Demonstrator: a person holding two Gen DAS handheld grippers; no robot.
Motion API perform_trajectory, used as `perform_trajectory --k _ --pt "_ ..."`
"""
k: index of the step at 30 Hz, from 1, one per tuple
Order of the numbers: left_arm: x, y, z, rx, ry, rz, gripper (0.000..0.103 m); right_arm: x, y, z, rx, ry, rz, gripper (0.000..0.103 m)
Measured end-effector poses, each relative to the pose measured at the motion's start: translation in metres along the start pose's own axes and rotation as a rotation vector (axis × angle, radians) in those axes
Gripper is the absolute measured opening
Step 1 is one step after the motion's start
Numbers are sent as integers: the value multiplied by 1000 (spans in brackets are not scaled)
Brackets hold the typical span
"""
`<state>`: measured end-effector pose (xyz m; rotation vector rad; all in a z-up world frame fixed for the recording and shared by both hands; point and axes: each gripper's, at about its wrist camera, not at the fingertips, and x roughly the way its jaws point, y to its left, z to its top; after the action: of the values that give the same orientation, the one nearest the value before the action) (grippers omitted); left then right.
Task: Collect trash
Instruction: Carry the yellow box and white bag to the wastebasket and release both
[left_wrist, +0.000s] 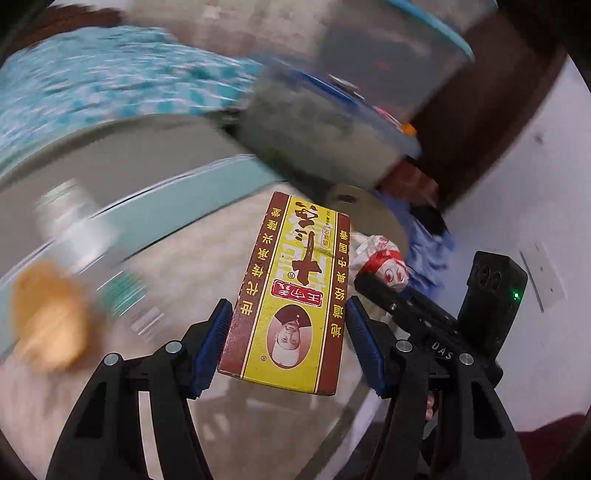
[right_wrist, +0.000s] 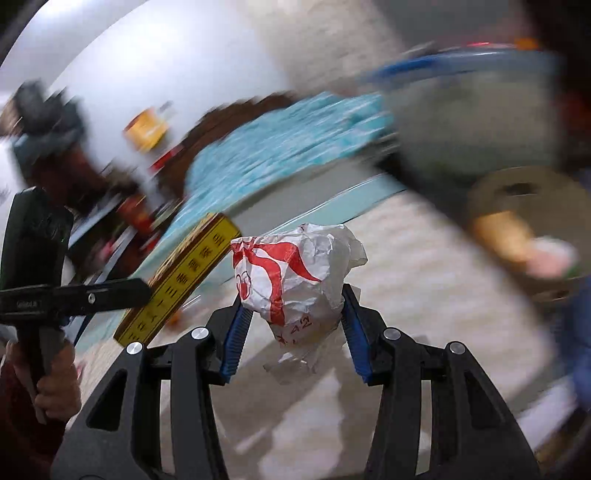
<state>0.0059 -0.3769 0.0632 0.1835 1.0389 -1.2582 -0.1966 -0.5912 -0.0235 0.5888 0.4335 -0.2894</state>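
My left gripper (left_wrist: 286, 325) is shut on a yellow and brown carton (left_wrist: 291, 291) with Chinese print and holds it in the air above the floor. My right gripper (right_wrist: 293, 321) is shut on a crumpled white and red paper wrapper (right_wrist: 295, 273), also held in the air. The carton shows at the left of the right wrist view (right_wrist: 184, 277), and the wrapper shows to the right of the carton in the left wrist view (left_wrist: 380, 262). Both views are blurred by motion.
A grey bin with a blue rim (left_wrist: 325, 129) is ahead and above, also in the right wrist view (right_wrist: 472, 110). A round tan disc (left_wrist: 362, 210) lies on the floor. A bed with a teal patterned cover (left_wrist: 110, 81) is behind. A blurred bottle (left_wrist: 74, 221) is at left.
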Motion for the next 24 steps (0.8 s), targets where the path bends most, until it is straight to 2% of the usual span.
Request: perform_trajectory --k 3,5,7,8,10,11,12,15,19,21,24 --pt "59 -41 42 91 45 -46 60 -12 -67 26 94 -43 -139 51" --pt "93 -67 64 124 72 -75 60 -15 -99 38 136 -60 -200 53" --pt "120 -90 81 152 84 -97 61 -14 -123 50 160 -77 -259 62" --pt "137 -103 91 175 85 -100 62 -10 -135 56 167 -79 -293 71" --pt "160 -119 103 208 93 -68 78 -10 -149 60 183 -101 -356 83" --pt "170 -123 107 210 86 -29 84 -10 -154 63 193 -115 -385 83" --pt "176 -123 110 192 69 13 84 -13 -159 62 209 -131 -408 83" --pt "171 -110 107 125 71 -22 84 -25 -167 53 282 -192 -406 83" --pt "135 -86 83 94 59 -63 83 -44 -158 33 347 -231 -355 82" --pt "114 -76 61 103 64 -65 83 -43 -144 27 335 -217 -315 78" --pt "82 -56 22 113 83 -64 83 -36 -113 26 276 -179 -250 66"
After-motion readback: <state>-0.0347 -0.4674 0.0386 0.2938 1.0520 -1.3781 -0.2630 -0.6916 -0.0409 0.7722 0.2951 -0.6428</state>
